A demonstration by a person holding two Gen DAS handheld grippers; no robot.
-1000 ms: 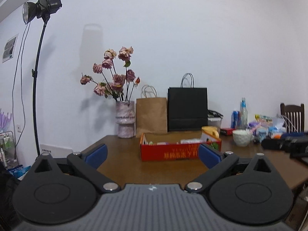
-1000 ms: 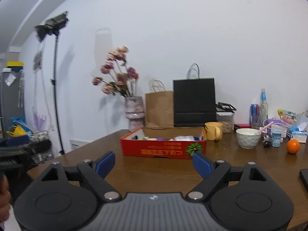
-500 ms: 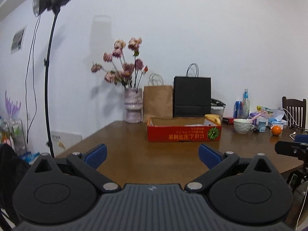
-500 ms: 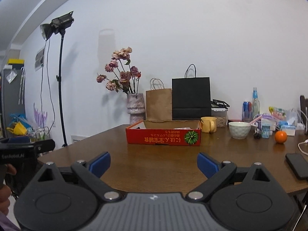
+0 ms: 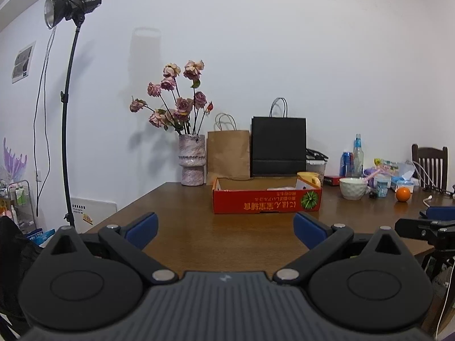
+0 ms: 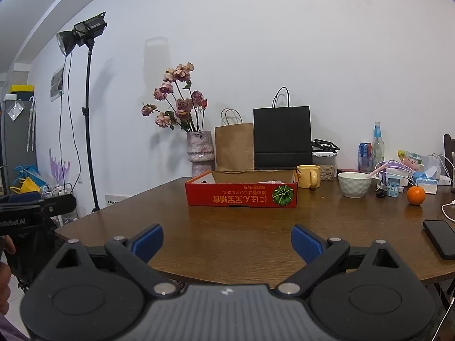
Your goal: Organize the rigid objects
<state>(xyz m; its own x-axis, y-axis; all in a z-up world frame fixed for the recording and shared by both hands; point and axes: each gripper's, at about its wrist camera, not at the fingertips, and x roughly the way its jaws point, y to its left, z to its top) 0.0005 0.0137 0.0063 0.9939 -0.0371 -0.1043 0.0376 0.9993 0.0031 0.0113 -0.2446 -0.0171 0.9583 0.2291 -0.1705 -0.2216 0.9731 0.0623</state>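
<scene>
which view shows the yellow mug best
The right wrist view: the yellow mug stands clear to the right of the red box, handle and body in full sight. In the left wrist view, the mug sits behind the box's far corner, so only its upper part shows.

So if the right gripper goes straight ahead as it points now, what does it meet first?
Probably the red cardboard box: it lies ahead of the open right gripper, only bare table between them. Depth is hard to judge.

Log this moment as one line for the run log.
left tool: open, empty | right tool: open, empty | red box: on table, untouched | mug, bowl, orange: right of box
</scene>
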